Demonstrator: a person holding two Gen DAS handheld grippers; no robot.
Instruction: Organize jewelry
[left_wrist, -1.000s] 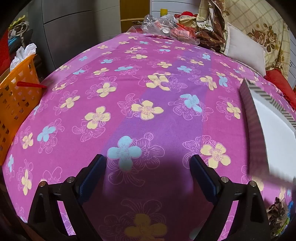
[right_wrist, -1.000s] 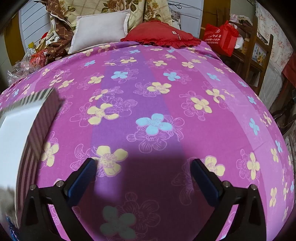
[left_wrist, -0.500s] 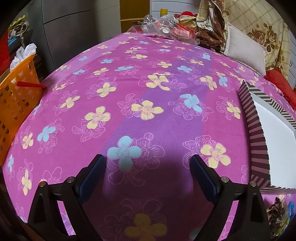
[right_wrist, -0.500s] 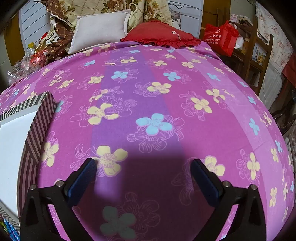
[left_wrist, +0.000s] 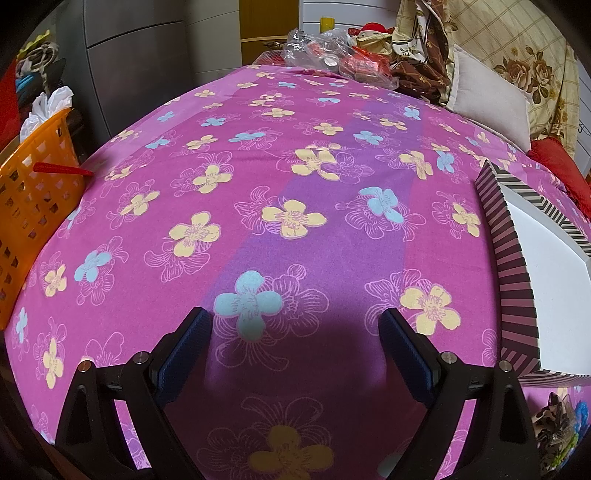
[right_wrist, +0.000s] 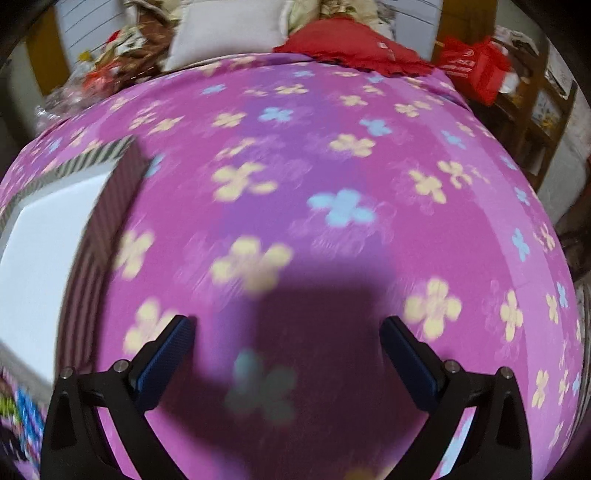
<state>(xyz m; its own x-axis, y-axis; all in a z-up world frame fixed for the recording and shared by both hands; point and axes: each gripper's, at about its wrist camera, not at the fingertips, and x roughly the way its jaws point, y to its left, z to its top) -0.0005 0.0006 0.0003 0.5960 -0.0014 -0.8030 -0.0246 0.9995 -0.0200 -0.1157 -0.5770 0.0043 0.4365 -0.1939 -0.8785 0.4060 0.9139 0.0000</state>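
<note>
Left wrist view shows the left gripper (left_wrist: 295, 332) and right gripper (right_wrist: 286, 332) both spread and empty over the pink flowered bedsheet (left_wrist: 295, 166), the striped white-lidded cardboard box (left_wrist: 532, 258) between them, and what may be jewelry (left_wrist: 557, 424) unsorted beside it, so organizing has barely begun.

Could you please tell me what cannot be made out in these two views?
- Striped box: in the left wrist view the frame edge cuts it off; only its white inside shows, no contents.
- Colourful items beside the box: cropped at the corner, too small to identify.
- Right wrist view: motion blur smears the bedspread.
</note>
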